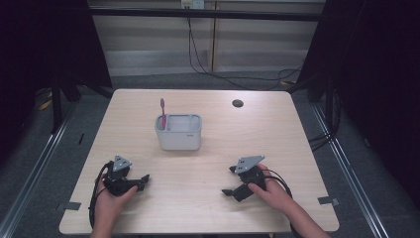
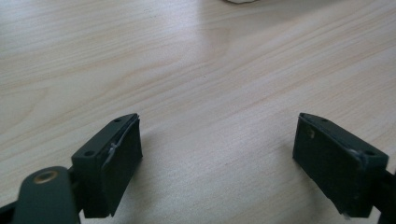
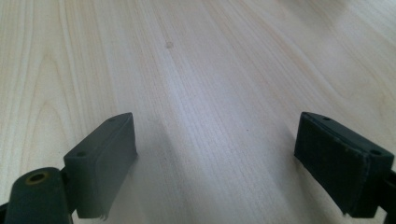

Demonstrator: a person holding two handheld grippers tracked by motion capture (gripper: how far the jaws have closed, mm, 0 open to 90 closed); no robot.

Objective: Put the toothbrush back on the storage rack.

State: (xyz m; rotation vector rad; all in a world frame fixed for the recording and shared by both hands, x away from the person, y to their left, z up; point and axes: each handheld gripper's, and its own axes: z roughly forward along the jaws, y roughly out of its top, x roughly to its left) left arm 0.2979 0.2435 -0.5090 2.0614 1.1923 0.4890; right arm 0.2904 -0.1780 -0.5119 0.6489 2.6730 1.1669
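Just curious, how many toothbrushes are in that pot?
1: a pink toothbrush stands upright at the left end of the grey pot. Its walls could hide something shorter.

I see a pale wood-grain table [image 1: 208, 163] with fine streaks running along it. On it sits a light grey holder [image 1: 179, 133] with a pink toothbrush [image 1: 162, 113]. My left gripper [image 1: 143, 180] and right gripper [image 1: 229, 181] are black, each topped by a grey plate. A dark round grommet [image 1: 237, 103] marks the tabletop.
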